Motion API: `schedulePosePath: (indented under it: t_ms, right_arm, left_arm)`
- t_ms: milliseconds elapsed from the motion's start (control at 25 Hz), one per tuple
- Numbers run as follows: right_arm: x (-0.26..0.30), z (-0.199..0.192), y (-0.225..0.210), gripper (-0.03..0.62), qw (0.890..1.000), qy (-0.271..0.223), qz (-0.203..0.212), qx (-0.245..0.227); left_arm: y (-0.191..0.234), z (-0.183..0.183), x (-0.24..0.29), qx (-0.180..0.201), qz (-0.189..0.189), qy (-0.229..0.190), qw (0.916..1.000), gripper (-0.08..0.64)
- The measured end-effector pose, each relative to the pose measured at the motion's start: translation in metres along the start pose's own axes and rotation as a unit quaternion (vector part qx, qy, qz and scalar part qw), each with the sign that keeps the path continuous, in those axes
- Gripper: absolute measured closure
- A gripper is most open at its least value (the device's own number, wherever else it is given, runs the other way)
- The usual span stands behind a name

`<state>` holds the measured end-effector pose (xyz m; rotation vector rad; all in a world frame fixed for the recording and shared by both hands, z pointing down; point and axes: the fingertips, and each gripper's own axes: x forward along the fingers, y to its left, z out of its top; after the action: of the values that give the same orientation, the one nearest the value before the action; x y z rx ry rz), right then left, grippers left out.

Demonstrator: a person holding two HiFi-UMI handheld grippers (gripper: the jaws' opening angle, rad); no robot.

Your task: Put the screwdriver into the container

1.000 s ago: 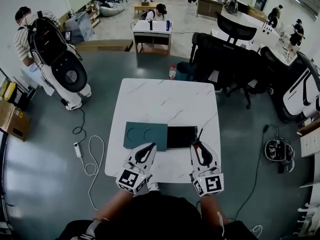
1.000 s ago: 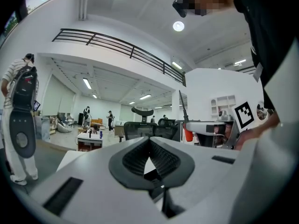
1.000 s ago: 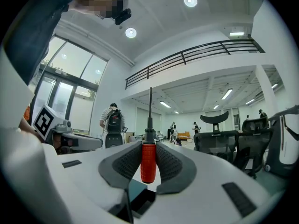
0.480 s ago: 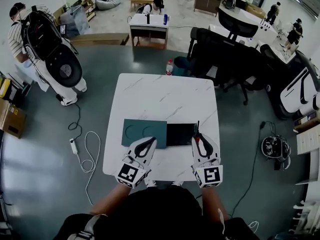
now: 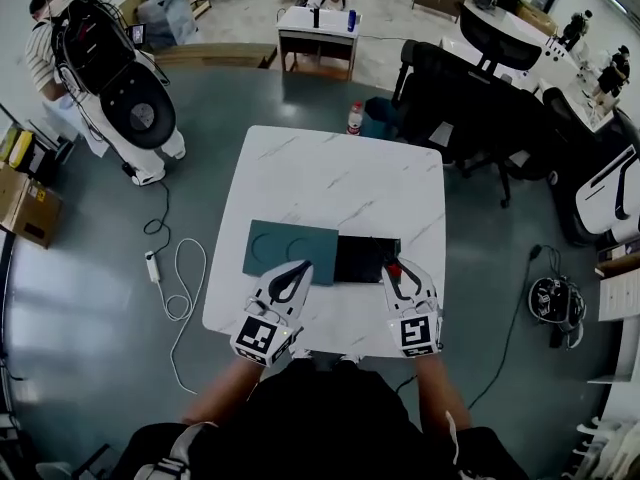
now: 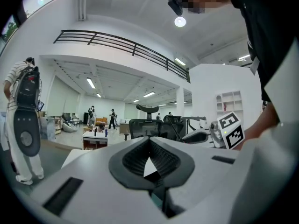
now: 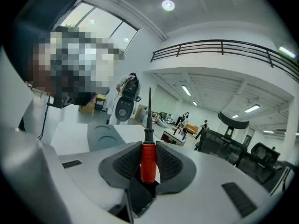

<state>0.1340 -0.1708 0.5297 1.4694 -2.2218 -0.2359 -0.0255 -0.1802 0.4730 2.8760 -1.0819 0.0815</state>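
Note:
A screwdriver (image 7: 148,160) with a red handle and a thin dark shaft stands upright between the pads of my right gripper (image 7: 148,146), which is shut on the handle. In the head view that right gripper (image 5: 396,270) sits at the right end of the black container (image 5: 362,258), and the red handle of the screwdriver (image 5: 394,268) shows at its tips. The container (image 7: 140,197) lies just beneath the jaws. My left gripper (image 5: 300,268) hovers over the near edge of a teal tray (image 5: 285,248). Seen along its own jaws, the left gripper (image 6: 149,141) has its tips together and nothing held.
The white marble table (image 5: 340,188) stands among black office chairs (image 5: 470,98). A water bottle (image 5: 355,118) is on the floor beyond it. A white machine (image 5: 130,108) and a person are at the far left. A cable with a power strip (image 5: 155,266) lies left.
My right gripper has carried the screwdriver slightly forward and left, so its tips now overlap the black container's right end. The left gripper has hardly moved.

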Motion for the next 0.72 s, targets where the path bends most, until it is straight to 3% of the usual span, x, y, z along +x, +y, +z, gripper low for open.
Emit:
schedulePosePath:
  t_ms: [200,360,480,720]
  right_arm:
    - [0.017,-0.041,0.009,0.488,0.997,0.05,0.042,-0.049]
    - [0.032,-0.07,0.015,0.488,0.988,0.087,0.087,-0.095]
    - [0.041,-0.097,0.025,0.488,0.975,0.124,0.124,-0.138]
    - [0.056,-0.138,0.037,0.488,0.938,0.197,0.19,-0.213]
  left_arm:
    - [0.002,-0.007,-0.003,-0.005,0.02,0.011,0.9997,0.554]
    - [0.004,-0.009,0.0,-0.006,0.029,0.015,0.9994,0.554]
    - [0.004,-0.012,0.0,-0.008,0.034,0.018,0.9992,0.554]
    - [0.002,-0.01,0.003,-0.009,0.039,0.026,0.9989,0.554]
